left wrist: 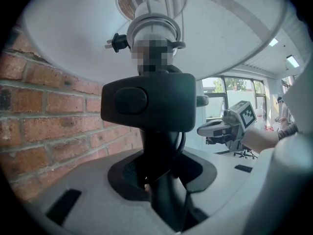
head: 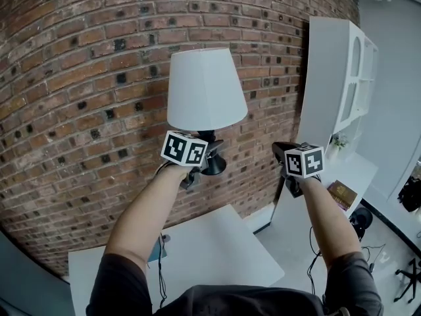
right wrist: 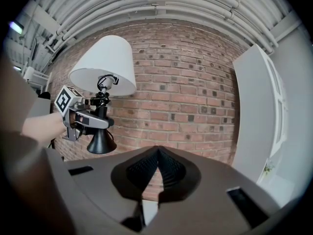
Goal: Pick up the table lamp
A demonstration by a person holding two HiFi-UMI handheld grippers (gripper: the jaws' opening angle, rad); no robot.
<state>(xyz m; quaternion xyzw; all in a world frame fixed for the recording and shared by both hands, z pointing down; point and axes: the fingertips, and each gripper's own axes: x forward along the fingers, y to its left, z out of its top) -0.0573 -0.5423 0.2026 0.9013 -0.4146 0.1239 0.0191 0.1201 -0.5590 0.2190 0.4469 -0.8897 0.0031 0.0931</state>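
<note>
Hanging well above the table (head: 217, 242) and in front of the brick wall (head: 79, 78), the lamp (head: 205, 94) is about upright. Its long axis runs vertical, with the white shade (right wrist: 103, 67) on top and the black flared base (head: 214, 165) below.

The left gripper (head: 205, 155) is clamped on the thin black stem (left wrist: 159, 148), between shade and base. In the left gripper view the stem stands pinched between the jaws, with a black cord switch (left wrist: 146, 102) just in front of it and the shade's open underside above. The left forearm (head: 148, 222) reaches forward and up, bare below a dark short sleeve. The hand sits under the marker cube, and the gripper points roughly level at the wall.

The right gripper (head: 281, 150) is at about the same height, well apart from the lamp and to its right. Its jaws are together with nothing between them; in the right gripper view the ribbed pads (right wrist: 168, 168) meet at their tips against bare brick. The right forearm (head: 329, 222) is stretched forward much like the left.

A tall white cabinet (head: 335, 78) with arched openings stands against the wall on the far right. What is inside cannot be made out. On the white ledge (head: 362, 166) at its foot are a small plant (head: 339, 140) and a flat brown thing (head: 342, 194).
</note>
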